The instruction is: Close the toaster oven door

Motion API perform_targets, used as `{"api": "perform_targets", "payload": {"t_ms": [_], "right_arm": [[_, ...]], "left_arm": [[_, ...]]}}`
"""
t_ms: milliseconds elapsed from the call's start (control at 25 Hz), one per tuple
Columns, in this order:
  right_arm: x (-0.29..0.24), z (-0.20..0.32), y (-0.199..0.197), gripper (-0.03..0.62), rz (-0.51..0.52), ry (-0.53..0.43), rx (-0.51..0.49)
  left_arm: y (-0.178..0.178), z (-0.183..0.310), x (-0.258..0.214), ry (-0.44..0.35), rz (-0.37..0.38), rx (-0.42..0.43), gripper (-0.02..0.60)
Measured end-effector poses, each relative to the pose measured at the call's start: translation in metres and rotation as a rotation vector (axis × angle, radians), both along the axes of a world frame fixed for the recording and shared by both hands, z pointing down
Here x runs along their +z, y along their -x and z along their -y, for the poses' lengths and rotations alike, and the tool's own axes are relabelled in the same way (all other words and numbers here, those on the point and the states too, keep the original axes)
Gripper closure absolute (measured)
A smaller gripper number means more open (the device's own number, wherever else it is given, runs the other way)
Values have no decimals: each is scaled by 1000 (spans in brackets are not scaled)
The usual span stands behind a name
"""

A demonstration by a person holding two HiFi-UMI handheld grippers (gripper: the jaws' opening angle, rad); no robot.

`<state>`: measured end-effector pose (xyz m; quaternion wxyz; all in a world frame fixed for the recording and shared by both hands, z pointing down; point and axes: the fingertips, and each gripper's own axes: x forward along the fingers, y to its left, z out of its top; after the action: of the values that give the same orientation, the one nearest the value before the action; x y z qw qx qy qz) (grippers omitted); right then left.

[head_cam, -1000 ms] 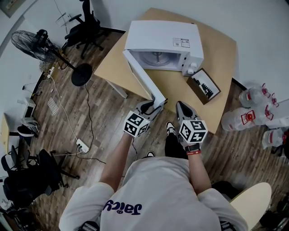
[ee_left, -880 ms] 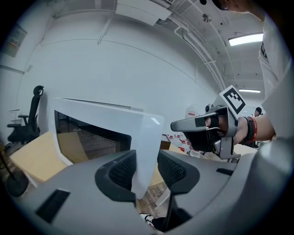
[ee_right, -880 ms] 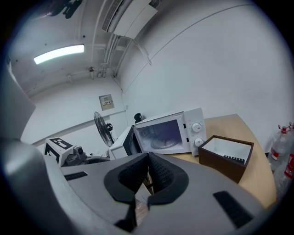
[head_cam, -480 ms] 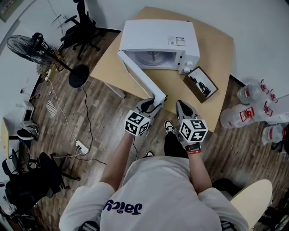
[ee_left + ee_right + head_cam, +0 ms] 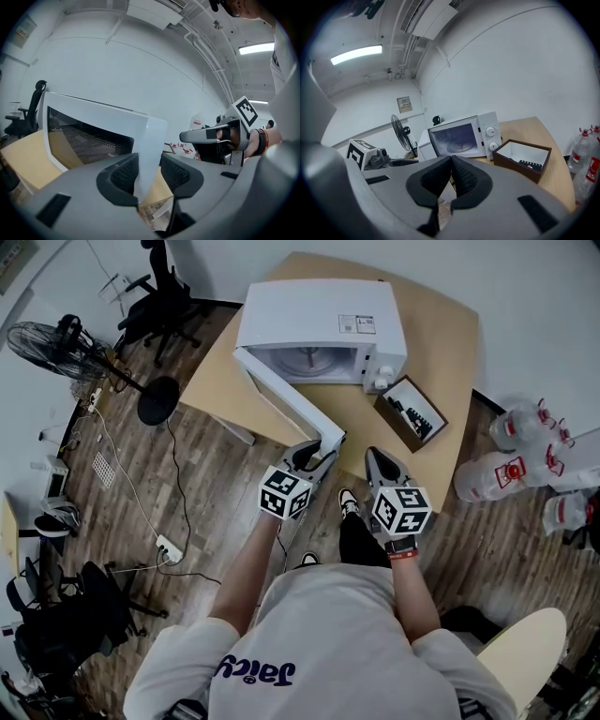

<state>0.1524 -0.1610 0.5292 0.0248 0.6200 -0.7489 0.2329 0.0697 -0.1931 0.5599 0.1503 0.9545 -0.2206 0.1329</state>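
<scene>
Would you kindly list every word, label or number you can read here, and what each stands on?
Nothing reads for certain.
Shirt: dark lettering, seen upside down, not legible.
Sticker on the toaster oven: too small.
Red labels on the water bottles: too small.
Wall notice: blurred.
Square markers on the left gripper and right gripper: patterns, no words.

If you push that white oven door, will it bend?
The oven door looks stiff and flat, so it probably won't bend. Joined to the oven along one side, it likely swings shut. The left gripper holds its far edge, so it should turn easily.
</scene>
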Motion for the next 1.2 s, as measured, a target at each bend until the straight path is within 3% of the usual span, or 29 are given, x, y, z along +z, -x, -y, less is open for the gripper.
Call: {"api": "perform_targets", "payload": {"t_ms": [1200], "right_arm": [[0,29,-37,579,8,2,46]], "left_arm": [[-50,34,-2,17,-46,6,426]]}}
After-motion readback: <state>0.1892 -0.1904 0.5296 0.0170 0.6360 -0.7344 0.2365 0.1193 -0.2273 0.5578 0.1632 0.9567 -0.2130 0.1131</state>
